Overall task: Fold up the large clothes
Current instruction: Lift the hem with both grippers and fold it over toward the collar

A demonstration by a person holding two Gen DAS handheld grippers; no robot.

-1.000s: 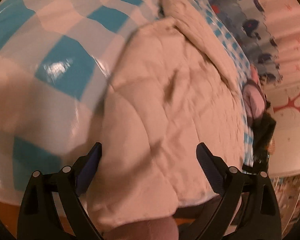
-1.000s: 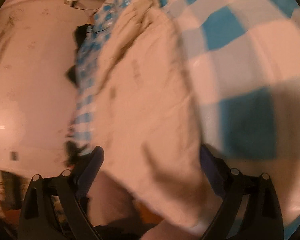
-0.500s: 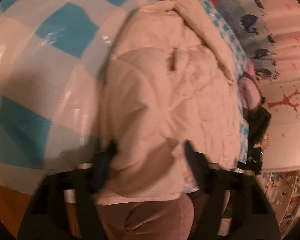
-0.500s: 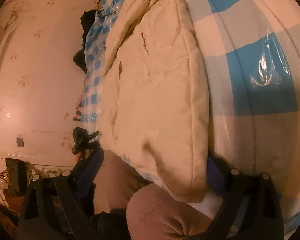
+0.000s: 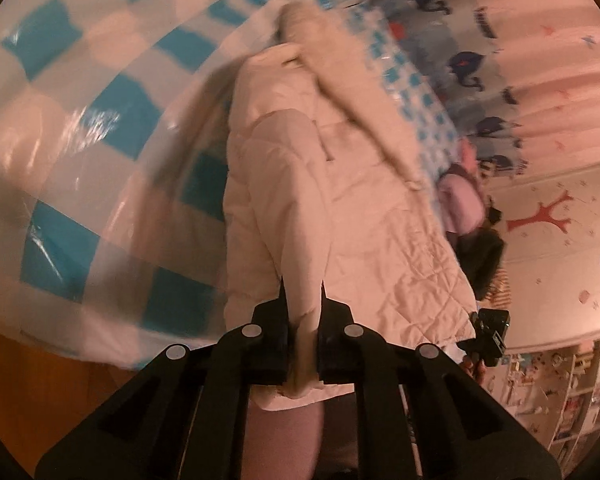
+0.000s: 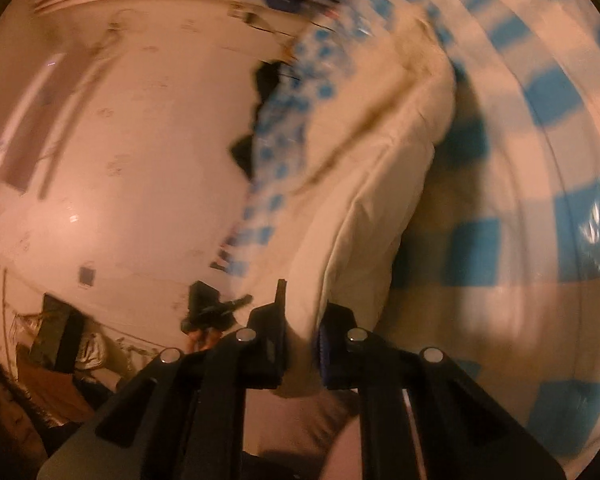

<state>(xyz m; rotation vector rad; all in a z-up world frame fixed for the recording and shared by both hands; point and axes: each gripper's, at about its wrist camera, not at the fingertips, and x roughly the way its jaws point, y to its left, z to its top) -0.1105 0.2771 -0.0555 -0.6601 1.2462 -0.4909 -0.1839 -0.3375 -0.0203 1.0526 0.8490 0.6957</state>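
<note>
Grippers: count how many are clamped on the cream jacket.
2. The left gripper pinches the cream jacket at its near hem; the right gripper pinches the hem's other near corner.

We see open checked cover (image 5: 80, 128) beside the cream jacket (image 5: 372, 240), heaped clothes (image 5: 468, 208) crowding its far edge

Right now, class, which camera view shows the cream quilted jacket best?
The left wrist view: the cream quilted jacket lies nearly whole along the checked cover, stitching sharp, with the left gripper clamped on its hem. The right wrist view shows only one blurred side, pinched by the right gripper.
</note>
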